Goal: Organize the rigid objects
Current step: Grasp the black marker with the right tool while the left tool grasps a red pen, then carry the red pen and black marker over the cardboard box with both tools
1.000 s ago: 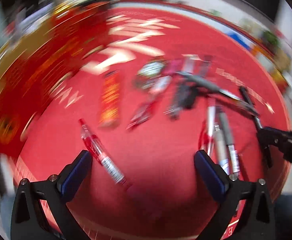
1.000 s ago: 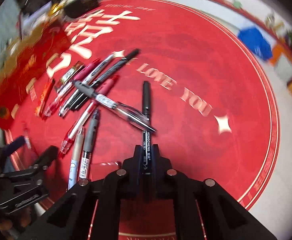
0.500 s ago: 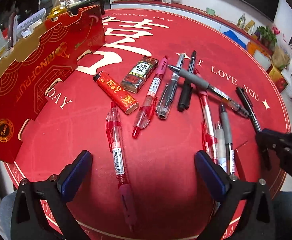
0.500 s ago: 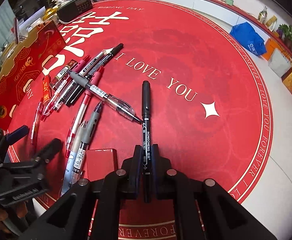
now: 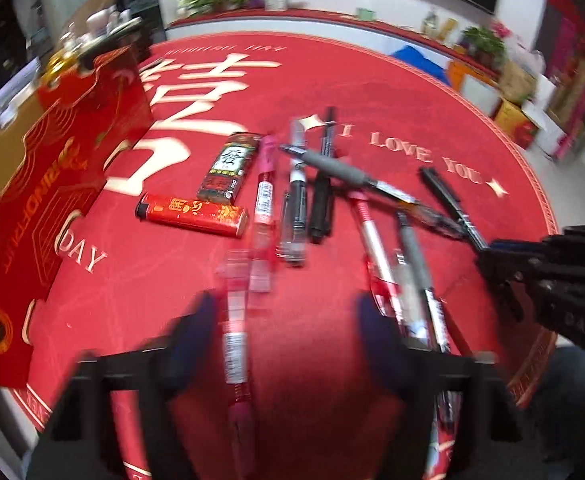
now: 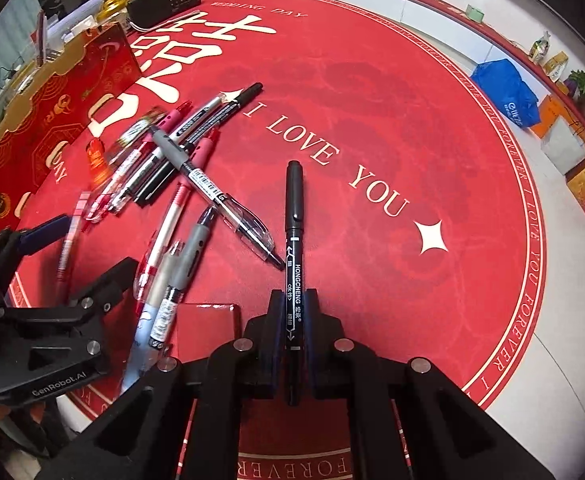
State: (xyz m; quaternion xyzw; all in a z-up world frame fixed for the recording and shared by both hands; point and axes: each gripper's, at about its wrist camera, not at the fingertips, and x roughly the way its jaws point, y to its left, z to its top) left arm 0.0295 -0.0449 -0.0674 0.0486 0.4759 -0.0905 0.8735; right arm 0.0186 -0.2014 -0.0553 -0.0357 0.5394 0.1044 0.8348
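A red gel pen [image 5: 234,340] lies on the red round mat [image 5: 372,92], pointing away from me. My left gripper [image 5: 284,320] straddles it, blurred, with its jaws closing. The pen sits close to the left finger [image 5: 196,320], and neither pad presses on it. From the right wrist view, the left gripper [image 6: 80,252] hovers over the same pen [image 6: 68,248] at the mat's near left edge. My right gripper [image 6: 292,308] is shut on a black marker [image 6: 294,216], which sticks out ahead over the mat. A loose pile of pens [image 5: 320,192] lies mid-mat.
A red lighter [image 5: 192,212] and a dark small pack [image 5: 228,168] lie left of the pens. A tall red and gold gift box [image 5: 32,200] stands along the left edge. A small red box [image 6: 206,320] lies near my right gripper. Right half of the mat [image 6: 412,120] is bare.
The left gripper's jaws have narrowed markedly around the red gel pen, and its view has blurred. The right gripper still holds the black marker in the same place.
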